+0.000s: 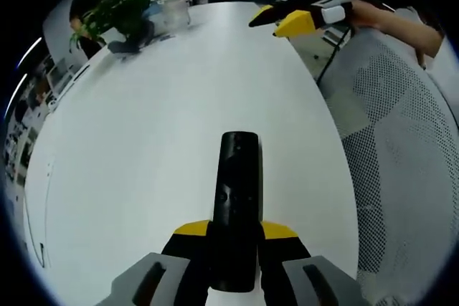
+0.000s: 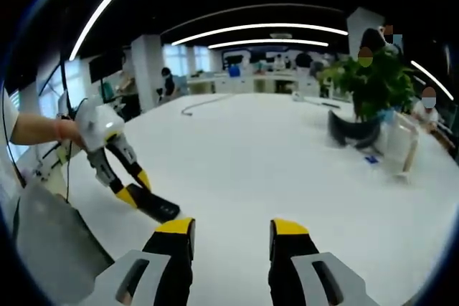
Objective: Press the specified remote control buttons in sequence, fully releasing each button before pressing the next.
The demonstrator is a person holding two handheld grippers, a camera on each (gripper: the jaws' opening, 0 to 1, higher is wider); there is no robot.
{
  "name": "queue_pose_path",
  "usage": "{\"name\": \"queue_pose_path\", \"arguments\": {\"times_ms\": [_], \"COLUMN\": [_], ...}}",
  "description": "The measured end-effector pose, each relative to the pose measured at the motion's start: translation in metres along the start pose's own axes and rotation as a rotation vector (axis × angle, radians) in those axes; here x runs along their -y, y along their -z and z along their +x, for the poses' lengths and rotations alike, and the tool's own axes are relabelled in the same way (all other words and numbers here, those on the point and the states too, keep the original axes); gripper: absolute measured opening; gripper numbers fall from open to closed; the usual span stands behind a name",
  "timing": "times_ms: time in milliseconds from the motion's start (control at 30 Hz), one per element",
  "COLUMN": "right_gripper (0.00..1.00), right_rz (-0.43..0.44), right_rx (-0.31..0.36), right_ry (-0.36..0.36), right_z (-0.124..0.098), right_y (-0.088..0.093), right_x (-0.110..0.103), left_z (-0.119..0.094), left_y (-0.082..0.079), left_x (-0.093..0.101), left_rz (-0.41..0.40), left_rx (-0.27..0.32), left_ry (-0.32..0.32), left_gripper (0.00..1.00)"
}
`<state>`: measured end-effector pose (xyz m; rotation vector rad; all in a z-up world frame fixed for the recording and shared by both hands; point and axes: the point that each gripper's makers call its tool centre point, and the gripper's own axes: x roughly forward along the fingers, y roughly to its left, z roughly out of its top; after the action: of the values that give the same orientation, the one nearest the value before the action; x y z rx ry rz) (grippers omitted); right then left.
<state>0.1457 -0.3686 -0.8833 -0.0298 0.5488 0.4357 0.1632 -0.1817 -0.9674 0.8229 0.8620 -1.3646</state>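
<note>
Remote held, no button pressed yet.
My left gripper point(image 1: 233, 266) pinches the black remote point(image 1: 237, 206) at its near end, over the white table point(image 1: 143, 148); my right gripper point(image 2: 231, 238) hangs spread and empty, well apart. Risk: a hard press could pivot the remote out of that end-grip.

Left gripper view looks close along the white table point(image 1: 143, 177); right gripper view faces across it point(image 2: 272, 170), sharing the tabletop.
</note>
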Motion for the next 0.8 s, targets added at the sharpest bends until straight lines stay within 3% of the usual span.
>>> {"name": "queue_pose_path", "arguments": {"times_ms": [800], "right_gripper": [0.37], "right_rz": [-0.016], "right_rx": [-0.016], "right_ry": [-0.027], "right_z": [0.001], "right_y": [0.003], "right_x": [-0.006], "left_z": [-0.002], "left_y": [0.003], "left_x": [0.031], "left_rz": [-0.002], "left_rx": [0.03], "left_ry": [0.0], "left_gripper": [0.24]}}
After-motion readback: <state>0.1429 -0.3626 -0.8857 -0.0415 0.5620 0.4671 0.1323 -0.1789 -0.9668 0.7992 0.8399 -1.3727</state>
